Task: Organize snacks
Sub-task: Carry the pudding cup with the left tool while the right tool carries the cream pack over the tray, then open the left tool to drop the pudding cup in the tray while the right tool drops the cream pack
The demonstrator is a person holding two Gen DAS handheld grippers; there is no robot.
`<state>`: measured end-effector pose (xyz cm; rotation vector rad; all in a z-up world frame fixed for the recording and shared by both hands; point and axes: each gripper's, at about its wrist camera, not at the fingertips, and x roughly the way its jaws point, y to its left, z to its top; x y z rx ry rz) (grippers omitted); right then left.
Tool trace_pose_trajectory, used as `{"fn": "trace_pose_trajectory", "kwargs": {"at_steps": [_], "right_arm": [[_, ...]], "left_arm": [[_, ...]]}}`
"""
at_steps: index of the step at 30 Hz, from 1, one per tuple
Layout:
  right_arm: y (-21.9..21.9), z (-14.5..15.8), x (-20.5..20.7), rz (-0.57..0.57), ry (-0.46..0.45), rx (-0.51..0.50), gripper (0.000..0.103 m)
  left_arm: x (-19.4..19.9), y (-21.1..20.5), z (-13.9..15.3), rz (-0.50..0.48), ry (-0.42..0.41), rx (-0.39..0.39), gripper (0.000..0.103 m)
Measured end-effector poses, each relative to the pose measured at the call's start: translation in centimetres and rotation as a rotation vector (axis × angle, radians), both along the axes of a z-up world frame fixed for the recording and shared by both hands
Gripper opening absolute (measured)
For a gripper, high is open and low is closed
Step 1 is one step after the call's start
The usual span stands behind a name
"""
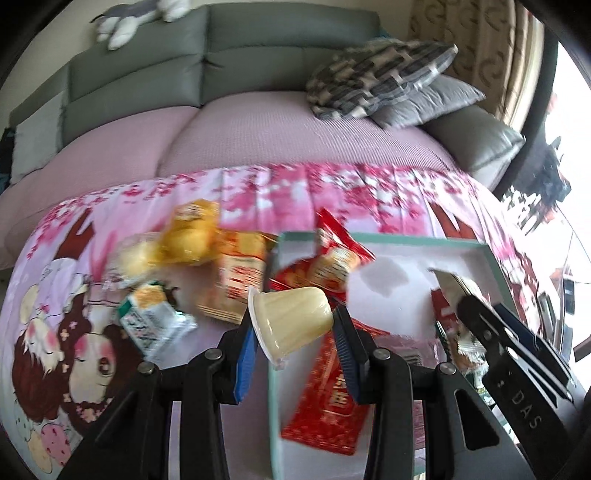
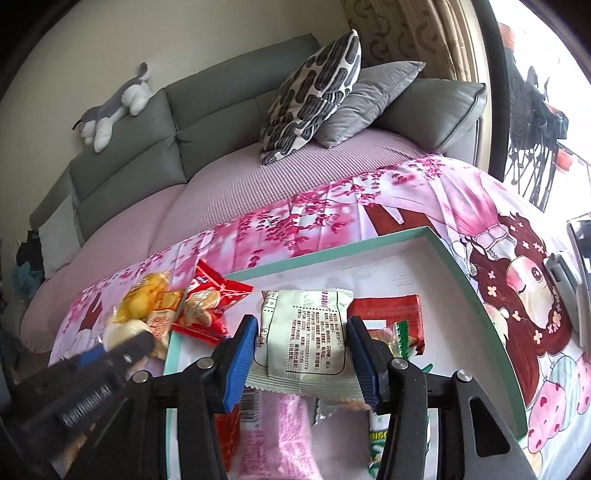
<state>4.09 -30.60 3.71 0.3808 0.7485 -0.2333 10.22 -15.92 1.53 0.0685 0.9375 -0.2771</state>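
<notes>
Several snack packets already lie in the teal-rimmed tray (image 2: 458, 273) on the worktop. The left hand-held gripper (image 1: 293, 332) is clamped on a pudding cup (image 1: 291, 317) over the tray's left edge; the right hand-held gripper (image 2: 301, 358) is clamped on a white packet (image 2: 306, 332) above the tray. A loose pile of snacks (image 1: 192, 251) waits beyond the tray's left edge.

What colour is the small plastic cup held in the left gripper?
Pale creamy yellow small plastic cup; clearest in the left wrist view.

Setting: home living room. Grey sofa (image 2: 207, 122) with pink seat cover; two throw pillows (image 2: 314, 96) at its right end, plush toy (image 2: 110, 107) on its backrest, patterned curtain (image 2: 413, 33) behind the pillows.
</notes>
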Motion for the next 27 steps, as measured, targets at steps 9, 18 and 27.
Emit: {"fn": "trace_pose_trajectory", "kwargs": {"at_steps": [9,18,27], "right_arm": [[-0.7,-1.4,1.8,0.017,-0.006,0.017,0.053],[-1.2,-2.7,2.7,0.015,0.016,0.035,0.053],[-0.9,-2.6,2.6,0.032,0.033,0.018,0.059]], "left_arm": [[0.3,-1.8,-1.8,-0.015,0.026,0.04,0.042],[1.1,-2.9,-3.2,-0.019,0.048,0.066,0.042],[1.1,-2.9,-3.3,-0.018,0.054,0.083,0.054]]}}
